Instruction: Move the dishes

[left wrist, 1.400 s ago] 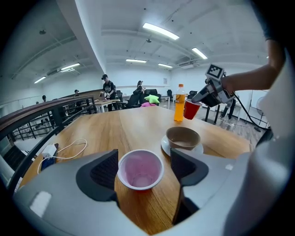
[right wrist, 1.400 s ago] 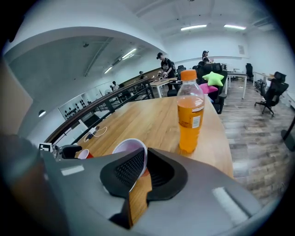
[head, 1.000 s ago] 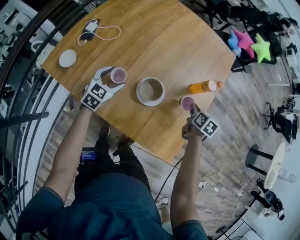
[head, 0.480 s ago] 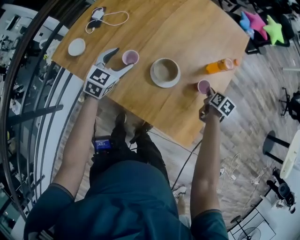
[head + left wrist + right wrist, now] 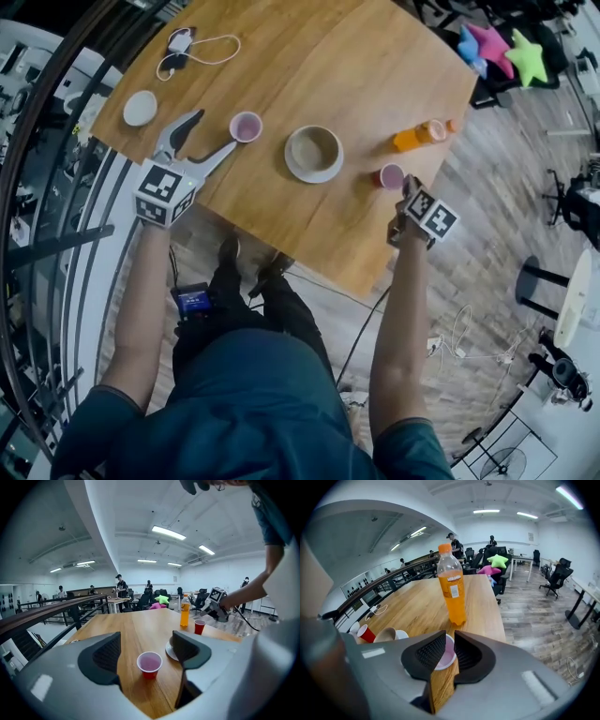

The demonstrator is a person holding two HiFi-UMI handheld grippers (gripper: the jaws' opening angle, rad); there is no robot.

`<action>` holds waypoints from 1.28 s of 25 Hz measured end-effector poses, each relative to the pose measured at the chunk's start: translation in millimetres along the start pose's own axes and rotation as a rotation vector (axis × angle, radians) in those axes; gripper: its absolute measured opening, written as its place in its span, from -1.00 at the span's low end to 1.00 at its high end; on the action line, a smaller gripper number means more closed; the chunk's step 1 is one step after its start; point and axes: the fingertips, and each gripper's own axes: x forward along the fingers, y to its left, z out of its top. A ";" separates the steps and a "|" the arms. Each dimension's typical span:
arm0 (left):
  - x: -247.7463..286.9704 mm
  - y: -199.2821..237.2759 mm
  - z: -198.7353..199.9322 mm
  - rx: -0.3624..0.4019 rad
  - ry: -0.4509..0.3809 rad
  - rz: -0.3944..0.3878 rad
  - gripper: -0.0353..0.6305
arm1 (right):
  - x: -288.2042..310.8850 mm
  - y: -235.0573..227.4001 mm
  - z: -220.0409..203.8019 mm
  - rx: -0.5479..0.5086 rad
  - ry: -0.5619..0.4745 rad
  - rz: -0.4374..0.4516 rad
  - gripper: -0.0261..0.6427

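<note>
Pinching the rim of right cup near the table edge, right gripper clamped, left gripper gaping, just narrowing slightly, empty, left cup ahead, open tabletop beyond.

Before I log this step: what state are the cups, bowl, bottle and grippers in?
Left cup, upright, free.
Right cup, upright.
Bowl, upright, empty, on a saucer.
Bottle, upright, capped.
Left gripper, open, just narrowed slightly, nothing between the jaws.
Right gripper, jaws narrow at right cup's rim; grip unclear.
</note>
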 end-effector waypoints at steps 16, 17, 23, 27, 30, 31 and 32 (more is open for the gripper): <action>-26.0 10.1 7.6 -0.045 -0.049 0.008 0.14 | -10.0 127.9 42.9 -0.145 -0.119 0.163 -0.80; -27.1 11.5 6.4 -0.050 -0.049 0.008 0.14 | -4.5 136.8 38.0 -0.149 -0.104 0.176 -0.80; -32.7 15.2 -3.6 -0.073 -0.044 0.005 0.14 | 31.3 168.8 2.6 -0.156 0.003 0.220 -0.80; -37.8 21.6 -14.1 -0.083 -0.037 0.006 0.14 | 54.4 177.3 -20.3 -0.145 0.071 0.224 -0.80; -40.2 26.6 -20.6 -0.093 -0.030 0.009 0.14 | 66.5 179.3 -31.8 -0.145 0.112 0.218 -0.80; -41.1 28.0 -21.8 -0.096 -0.028 0.010 0.14 | 69.5 179.5 -35.0 -0.146 0.124 0.215 -0.80; -41.9 29.1 -23.1 -0.098 -0.027 0.011 0.14 | 72.3 179.7 -38.3 -0.146 0.136 0.213 -0.80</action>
